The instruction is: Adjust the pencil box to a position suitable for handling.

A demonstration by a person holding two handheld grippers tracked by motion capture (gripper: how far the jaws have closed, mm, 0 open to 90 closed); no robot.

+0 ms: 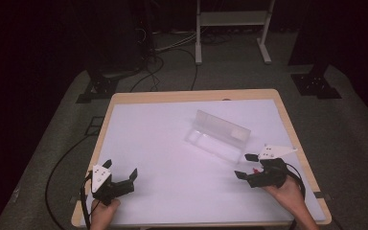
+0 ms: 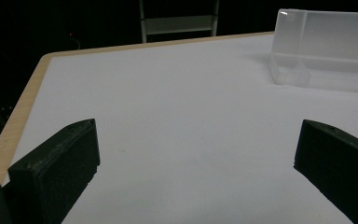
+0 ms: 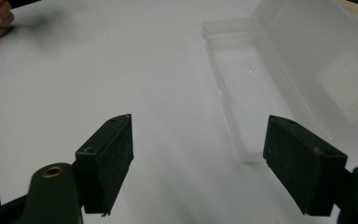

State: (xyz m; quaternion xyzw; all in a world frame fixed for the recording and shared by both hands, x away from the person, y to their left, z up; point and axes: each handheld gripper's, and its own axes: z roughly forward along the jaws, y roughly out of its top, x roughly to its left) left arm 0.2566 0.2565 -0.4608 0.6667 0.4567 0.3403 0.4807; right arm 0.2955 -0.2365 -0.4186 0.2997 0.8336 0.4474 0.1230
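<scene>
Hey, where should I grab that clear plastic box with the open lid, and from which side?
Probably the near long wall of the clear plastic box's empty tray, taken from above with the open right gripper, which is closest. The thin low wall fits between the jaws; the upright lid blocks the far side and would likely swing if gripped.

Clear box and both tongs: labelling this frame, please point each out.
Clear box [image 1: 210, 142], high view, tray floor.
Left tongs [image 1: 122, 173], high view, midway between tips.
Right tongs [image 1: 246, 166], high view, midway between tips.
</scene>
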